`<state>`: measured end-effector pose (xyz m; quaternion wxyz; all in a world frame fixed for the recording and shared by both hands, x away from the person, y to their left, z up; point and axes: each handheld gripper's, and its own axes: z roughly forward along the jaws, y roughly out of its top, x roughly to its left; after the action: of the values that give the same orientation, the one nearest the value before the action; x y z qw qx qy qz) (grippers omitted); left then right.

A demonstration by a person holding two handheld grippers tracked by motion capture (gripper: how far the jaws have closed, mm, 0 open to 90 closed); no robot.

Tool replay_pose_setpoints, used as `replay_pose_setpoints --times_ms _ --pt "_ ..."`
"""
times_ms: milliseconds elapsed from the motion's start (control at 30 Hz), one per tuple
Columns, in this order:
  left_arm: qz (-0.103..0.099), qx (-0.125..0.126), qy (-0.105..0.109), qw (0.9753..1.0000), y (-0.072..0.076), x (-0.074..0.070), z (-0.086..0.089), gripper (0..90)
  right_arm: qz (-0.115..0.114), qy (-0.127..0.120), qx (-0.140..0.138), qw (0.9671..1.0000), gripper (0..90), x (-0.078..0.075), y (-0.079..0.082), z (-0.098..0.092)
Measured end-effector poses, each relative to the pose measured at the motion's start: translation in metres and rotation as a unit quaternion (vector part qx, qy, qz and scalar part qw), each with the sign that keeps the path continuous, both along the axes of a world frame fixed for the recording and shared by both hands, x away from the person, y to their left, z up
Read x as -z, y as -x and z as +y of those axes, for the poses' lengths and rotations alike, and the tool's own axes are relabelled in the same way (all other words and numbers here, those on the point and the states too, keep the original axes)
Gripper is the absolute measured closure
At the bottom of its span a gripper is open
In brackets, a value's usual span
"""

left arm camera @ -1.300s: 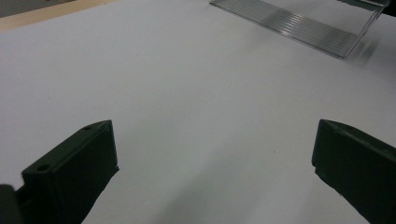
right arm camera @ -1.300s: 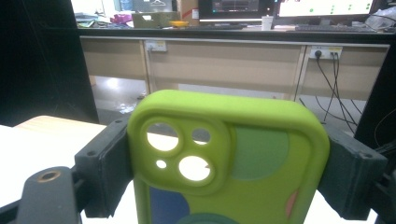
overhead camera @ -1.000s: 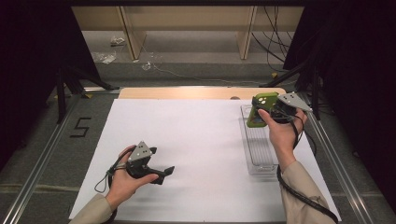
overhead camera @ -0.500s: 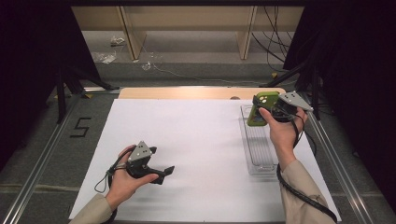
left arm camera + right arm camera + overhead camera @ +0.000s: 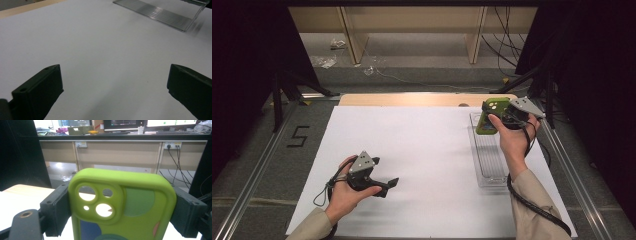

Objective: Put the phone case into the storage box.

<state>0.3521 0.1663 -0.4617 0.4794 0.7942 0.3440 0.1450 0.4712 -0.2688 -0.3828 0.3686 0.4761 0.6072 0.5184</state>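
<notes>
Left hand-held gripper (image 5: 393, 182) rests low on the white surface (image 5: 422, 150), jaws wide apart, empty. Farther off, the right hand-held gripper (image 5: 490, 116) clamps a green phone case (image 5: 491, 116) by its long edges, above the far end of the clear tray (image 5: 488, 150). Advised: lower it level, centred between the walls, before releasing.

White table sheet (image 5: 422, 150) evenly bright, surroundings dark; soft shadows; green phone case (image 5: 120, 207) close, slightly blurred
</notes>
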Motion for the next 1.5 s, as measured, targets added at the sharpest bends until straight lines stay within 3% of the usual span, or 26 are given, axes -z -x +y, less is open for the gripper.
replay_pose_setpoints --times_ms 1500 --pt "0.002 -0.001 0.002 1.0000 -0.001 0.001 0.001 0.0 0.021 0.006 0.009 0.9997 17.0 0.009 -0.024 0.003"
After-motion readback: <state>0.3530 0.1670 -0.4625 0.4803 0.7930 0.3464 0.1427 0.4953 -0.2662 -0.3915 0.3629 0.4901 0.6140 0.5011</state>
